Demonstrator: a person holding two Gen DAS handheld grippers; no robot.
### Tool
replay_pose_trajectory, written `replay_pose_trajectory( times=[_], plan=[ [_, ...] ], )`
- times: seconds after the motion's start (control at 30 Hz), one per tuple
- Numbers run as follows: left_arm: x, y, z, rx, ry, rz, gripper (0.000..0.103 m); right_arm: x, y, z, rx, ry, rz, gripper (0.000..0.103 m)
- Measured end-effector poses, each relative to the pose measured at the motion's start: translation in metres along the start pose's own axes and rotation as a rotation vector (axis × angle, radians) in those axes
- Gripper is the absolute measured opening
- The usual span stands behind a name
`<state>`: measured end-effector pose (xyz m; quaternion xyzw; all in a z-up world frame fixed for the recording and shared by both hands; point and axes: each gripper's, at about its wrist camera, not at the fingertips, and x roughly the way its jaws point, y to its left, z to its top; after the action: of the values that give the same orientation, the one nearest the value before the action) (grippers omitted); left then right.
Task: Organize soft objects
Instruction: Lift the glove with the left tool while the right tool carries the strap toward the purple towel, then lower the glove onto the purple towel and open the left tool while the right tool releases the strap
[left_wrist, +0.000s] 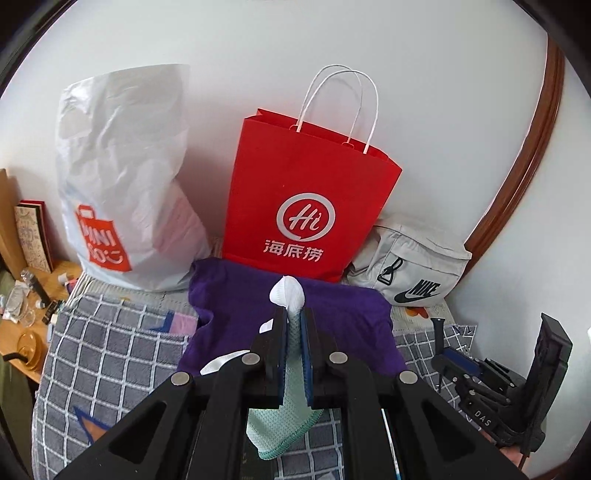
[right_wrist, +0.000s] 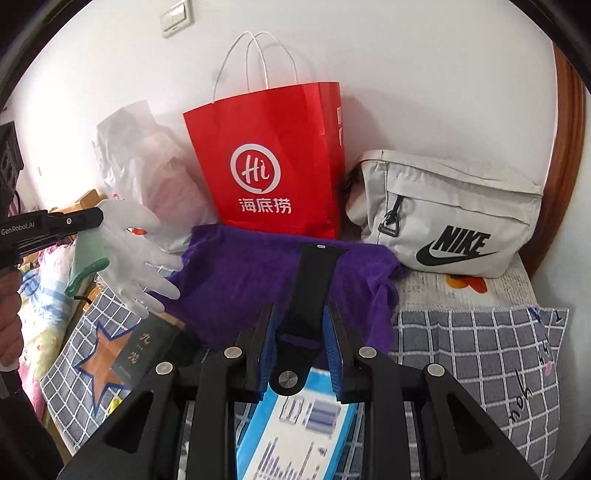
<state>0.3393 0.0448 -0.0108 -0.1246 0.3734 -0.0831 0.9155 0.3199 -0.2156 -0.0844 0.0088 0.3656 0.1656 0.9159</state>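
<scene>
My left gripper (left_wrist: 294, 312) is shut on a white work glove with a green cuff (left_wrist: 288, 295). The cuff hangs below the pads. In the right wrist view the same glove (right_wrist: 136, 254) dangles from the left gripper (right_wrist: 96, 218) at the left, above the bed. My right gripper (right_wrist: 301, 309) is shut on a black strap (right_wrist: 314, 273) that sticks forward over a purple cloth (right_wrist: 251, 277). The right gripper (left_wrist: 448, 354) shows low at the right in the left wrist view. The purple cloth (left_wrist: 236, 314) lies spread on the bed below both grippers.
A red paper bag (left_wrist: 306, 192) (right_wrist: 273, 158) stands open against the wall. A white plastic bag (left_wrist: 118, 177) is to its left and a grey Nike pouch (right_wrist: 450, 218) to its right. On the checked blanket (right_wrist: 472, 350) lie a green book (right_wrist: 144, 350) and a blue-white box (right_wrist: 295, 424). A cluttered desk (left_wrist: 33, 314) is at far left.
</scene>
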Motion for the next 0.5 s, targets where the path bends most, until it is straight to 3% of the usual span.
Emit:
replay_pose_trajectory(
  times=[0.27, 0.5],
  plan=[
    [0.063, 0.004, 0.018, -0.041, 0.061, -0.055, 0.008, 0.045, -0.013, 0.015, -0.015, 0.028, 0.004, 0.026],
    [0.125, 0.018, 0.026, -0.053, 0.095, -0.052, 0.008, 0.095, -0.022, 0.016, -0.039, 0.11, 0.015, 0.026]
  ],
)
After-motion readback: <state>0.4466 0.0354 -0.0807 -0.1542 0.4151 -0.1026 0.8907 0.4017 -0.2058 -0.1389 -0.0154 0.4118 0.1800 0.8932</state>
